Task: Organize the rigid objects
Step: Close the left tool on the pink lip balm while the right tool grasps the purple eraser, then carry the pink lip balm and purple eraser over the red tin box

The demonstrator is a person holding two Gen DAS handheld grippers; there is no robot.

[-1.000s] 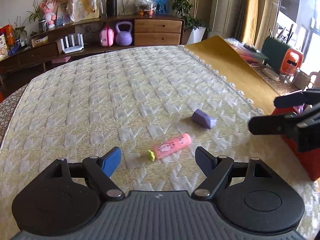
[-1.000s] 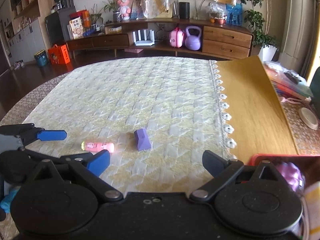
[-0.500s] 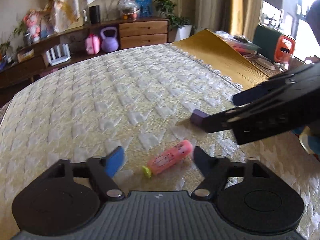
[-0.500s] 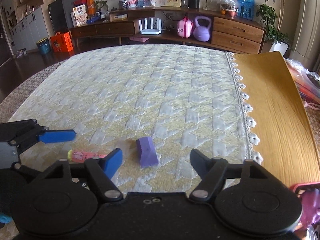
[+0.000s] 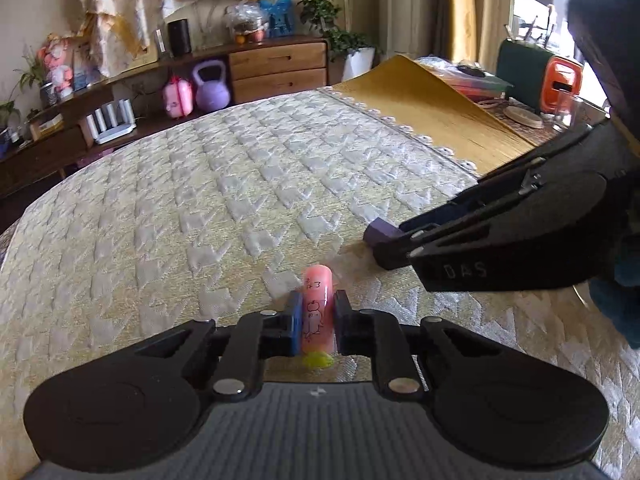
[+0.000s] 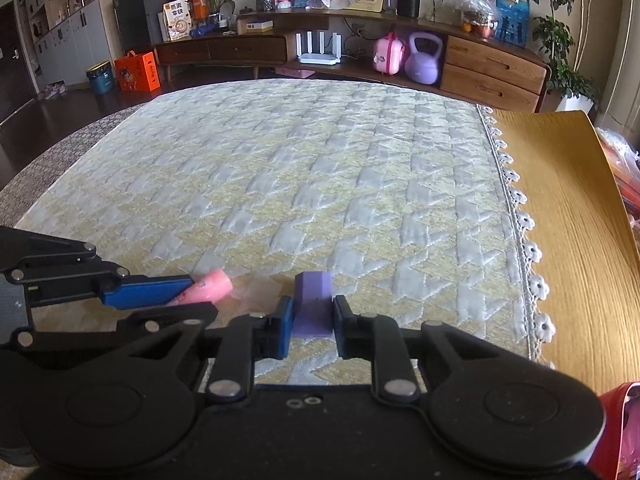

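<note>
Lying across most of both frames is a quilted yellow-and-white cloth (image 6: 320, 184), and both task items are sitting on it low in the picture.

Item one: pink tube (image 5: 317, 312) with a small drawing on its side and a yellow-green cap at the near end. It is sitting low at centre of the left wrist view, lengthwise between the fingers of the left gripper (image 5: 316, 326). The jaws are standing fully closed on it, pads pressing both sides. In the right wrist view the same tube (image 6: 208, 286) is poking out at lower left beyond a blue pad.

Item two: purple block (image 6: 312, 306), wedge-topped, sitting low at centre of the right wrist view. The right gripper (image 6: 310, 326) is closing its jaws, the block between them and the pads touching its sides. In the left wrist view only a corner of this block (image 5: 380, 232) is showing at right of centre, just beside the tube.

Bordering the cloth at right: a wood-grain mat (image 6: 568, 216).
</note>
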